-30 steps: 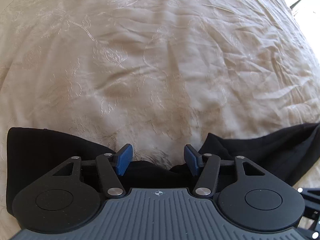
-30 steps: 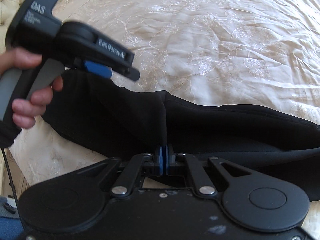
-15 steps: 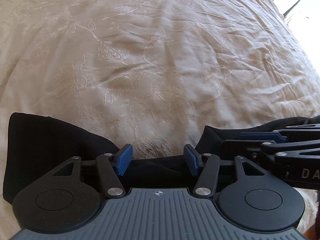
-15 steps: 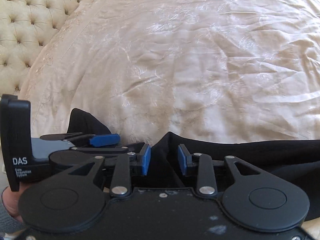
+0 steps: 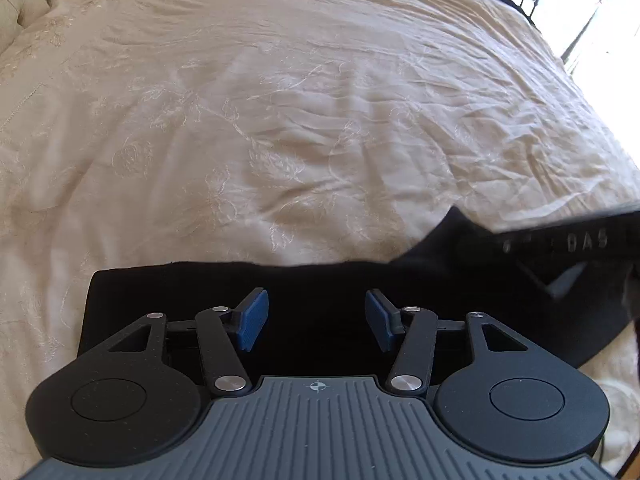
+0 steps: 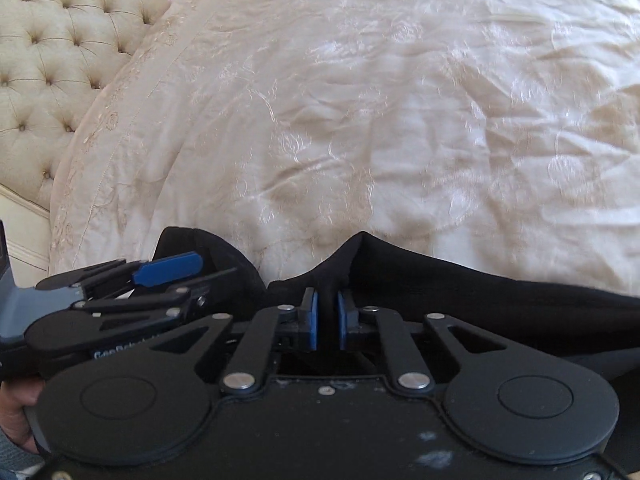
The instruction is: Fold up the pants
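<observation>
The black pants lie along the near edge of a cream bedspread. My left gripper is open and empty, just above the dark cloth with its blue pads apart. In the right wrist view the pants stretch off to the right. My right gripper is shut on a raised fold of the pants, pinched between its blue pads. The left gripper shows at the left of that view, side on. The right gripper appears blurred at the right of the left wrist view.
The cream embroidered bedspread fills the far part of both views. A tufted beige headboard stands at the left. A bright window is at the far right, past the bed's edge.
My right gripper opened and has closed again on a fold of the pants. My left gripper has moved forward over the cloth and stays open.
</observation>
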The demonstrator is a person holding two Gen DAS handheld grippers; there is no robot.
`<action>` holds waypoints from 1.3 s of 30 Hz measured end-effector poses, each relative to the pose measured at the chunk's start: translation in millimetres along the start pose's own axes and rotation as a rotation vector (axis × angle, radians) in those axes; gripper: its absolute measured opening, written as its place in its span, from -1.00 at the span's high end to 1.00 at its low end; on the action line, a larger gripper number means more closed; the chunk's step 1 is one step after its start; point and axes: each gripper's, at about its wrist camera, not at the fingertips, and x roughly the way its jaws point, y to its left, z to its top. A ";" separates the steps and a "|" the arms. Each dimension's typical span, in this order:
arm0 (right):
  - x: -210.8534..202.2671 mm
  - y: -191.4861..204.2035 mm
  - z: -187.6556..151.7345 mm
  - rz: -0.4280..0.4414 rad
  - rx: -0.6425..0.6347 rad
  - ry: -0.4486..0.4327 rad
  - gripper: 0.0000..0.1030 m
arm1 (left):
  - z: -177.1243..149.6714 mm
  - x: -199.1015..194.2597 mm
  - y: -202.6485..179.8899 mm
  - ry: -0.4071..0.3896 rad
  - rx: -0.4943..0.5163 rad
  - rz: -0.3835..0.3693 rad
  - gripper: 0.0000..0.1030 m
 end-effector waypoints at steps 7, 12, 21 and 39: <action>36.7 -6.3 49.2 -0.083 -0.073 -0.003 0.88 | -32.8 49.4 4.2 0.237 0.055 0.045 -0.01; 67.3 -20.4 65.4 -0.098 -0.068 0.046 0.89 | -28.1 51.6 3.2 0.239 0.045 0.047 -0.01; 110.6 -34.4 72.4 -0.164 -0.047 0.102 0.98 | -30.8 47.1 3.4 0.230 0.061 0.052 -0.01; -18.6 -15.5 -6.5 -0.382 -0.182 -0.155 0.21 | -39.9 33.4 -4.8 0.183 0.080 0.049 -0.01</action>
